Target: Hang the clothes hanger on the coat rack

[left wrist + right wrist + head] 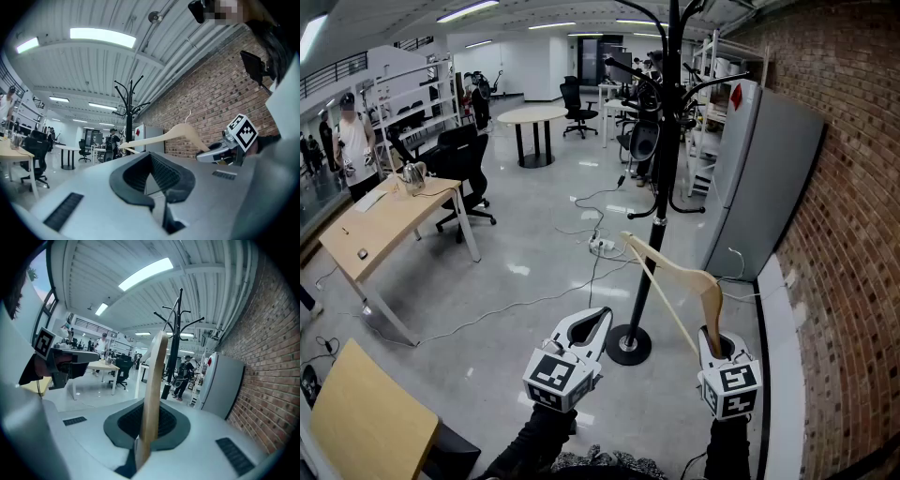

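Note:
The black coat rack (663,187) stands straight ahead, its round base on the floor and its curved arms high up. My right gripper (713,337) is shut on one end of a pale wooden clothes hanger (673,272), which slants up and left toward the rack's pole. In the right gripper view the hanger (153,380) rises between the pads, with the rack (174,348) behind it. My left gripper (596,317) is held low to the left of the base, shut with nothing in it. From the left gripper view the hanger (174,133) and its wire hook show beside the rack (129,117).
A grey cabinet (761,183) stands against the brick wall (853,244) right of the rack. Cables and a power strip (601,246) lie on the floor beyond the base. Wooden desks (382,223) and office chairs are at the left, a round table (532,115) further back, and a person (352,141) at far left.

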`<state>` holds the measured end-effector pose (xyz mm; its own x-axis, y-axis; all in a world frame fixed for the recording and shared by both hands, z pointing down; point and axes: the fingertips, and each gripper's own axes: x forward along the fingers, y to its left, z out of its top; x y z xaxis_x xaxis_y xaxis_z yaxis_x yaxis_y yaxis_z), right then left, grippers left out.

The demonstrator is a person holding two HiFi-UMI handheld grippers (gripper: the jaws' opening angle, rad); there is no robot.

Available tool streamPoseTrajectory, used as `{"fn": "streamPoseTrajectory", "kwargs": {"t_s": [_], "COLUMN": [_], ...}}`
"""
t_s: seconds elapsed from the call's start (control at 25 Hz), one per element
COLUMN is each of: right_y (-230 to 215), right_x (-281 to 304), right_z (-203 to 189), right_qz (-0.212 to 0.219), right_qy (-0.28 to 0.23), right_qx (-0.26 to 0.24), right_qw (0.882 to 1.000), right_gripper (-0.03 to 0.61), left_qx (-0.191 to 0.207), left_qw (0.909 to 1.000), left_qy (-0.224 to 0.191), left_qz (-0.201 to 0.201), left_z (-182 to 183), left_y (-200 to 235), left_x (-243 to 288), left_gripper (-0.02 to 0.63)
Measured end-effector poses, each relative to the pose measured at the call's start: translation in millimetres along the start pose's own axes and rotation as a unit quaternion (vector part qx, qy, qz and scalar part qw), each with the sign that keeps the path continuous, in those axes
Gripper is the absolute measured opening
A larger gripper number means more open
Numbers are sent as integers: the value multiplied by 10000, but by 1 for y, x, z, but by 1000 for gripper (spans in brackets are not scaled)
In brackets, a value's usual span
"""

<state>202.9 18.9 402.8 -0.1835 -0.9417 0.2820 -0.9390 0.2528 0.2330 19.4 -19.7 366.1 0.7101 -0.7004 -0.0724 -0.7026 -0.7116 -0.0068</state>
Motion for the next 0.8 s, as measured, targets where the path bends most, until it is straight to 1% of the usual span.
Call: {"fn": "streamPoseTrajectory", "kwargs": {"t_s": [0.2, 0.28, 0.32, 0.52, 0.6, 0.72, 0.8], "right_y": [-12, -19, -23, -46, -58, -74, -84], "right_x": [19, 29, 36, 78, 96, 122, 138], "right_z": [9, 14, 17, 25, 30, 42, 48], "right_qz": [22, 23, 32, 133, 162, 242, 315], "right_qy": [104, 129, 129, 112, 92, -5, -52], "right_qx": [-90, -126, -132, -147, -246, -388, -453], "right_qw": [9999, 9998, 9998, 9997, 9995, 9990, 9985], "right_gripper": [15, 15, 15, 15, 15, 15, 15], "left_qx": [205, 139, 104, 192, 209, 181, 201], "left_qw": [9993, 9994, 9996, 9996, 9993, 9989, 9986], "left_qy": [209, 195, 170, 129, 135, -44, -37], "left_qz": [-211, -235, -197, 169, 270, 436, 481], "left_z": [9, 12, 13, 5, 5, 10, 9], "left_y": [-2, -1, 2, 33, 42, 53, 57], "left_x": [21, 32, 37, 68, 84, 108, 123], "left_gripper": [5, 5, 5, 5, 5, 5, 5]}}
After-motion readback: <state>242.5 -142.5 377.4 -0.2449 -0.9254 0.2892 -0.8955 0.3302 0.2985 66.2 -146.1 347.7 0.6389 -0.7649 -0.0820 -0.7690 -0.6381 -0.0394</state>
